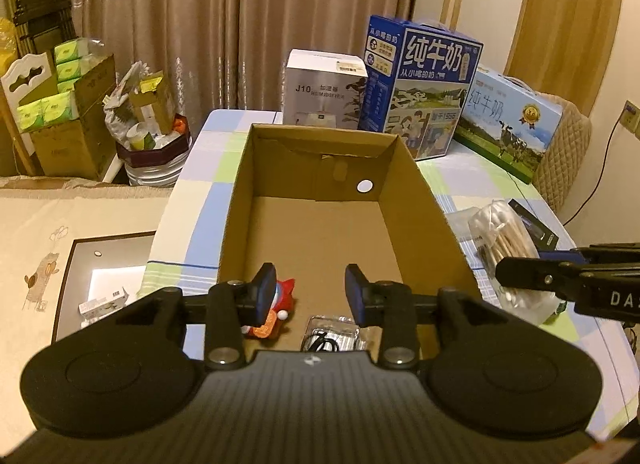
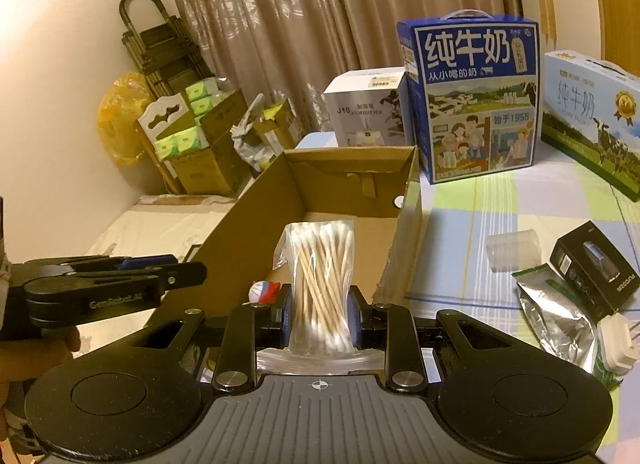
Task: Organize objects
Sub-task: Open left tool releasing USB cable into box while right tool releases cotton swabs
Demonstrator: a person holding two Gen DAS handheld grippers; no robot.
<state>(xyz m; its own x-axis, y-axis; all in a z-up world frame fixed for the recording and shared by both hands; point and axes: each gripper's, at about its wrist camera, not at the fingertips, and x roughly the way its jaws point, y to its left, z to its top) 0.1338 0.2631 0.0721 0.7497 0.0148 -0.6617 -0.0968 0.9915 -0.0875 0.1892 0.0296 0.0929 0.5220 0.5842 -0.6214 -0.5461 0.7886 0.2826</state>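
Note:
An open cardboard box (image 1: 320, 232) stands on the checked tablecloth. My left gripper (image 1: 311, 294) hangs open over its near end with nothing between the fingers. Below it on the box floor lie a red and white toy figure (image 1: 280, 304) and a clear packet holding a black cable (image 1: 332, 338). My right gripper (image 2: 320, 316) is shut on a clear bag of cotton swabs (image 2: 320, 280), held upright above the near end of the box (image 2: 352, 184). The toy (image 2: 264, 291) shows just left of the bag. In the left wrist view the swab bag (image 1: 500, 236) sits right of the box.
Behind the box stand a white humidifier carton (image 1: 324, 88) and two blue milk cartons (image 1: 420, 84). On the table right of the box lie a clear cup (image 2: 514, 250), a black box (image 2: 592, 264), a foil pouch (image 2: 560, 324) and a white charger (image 2: 618, 340). A bed lies to the left.

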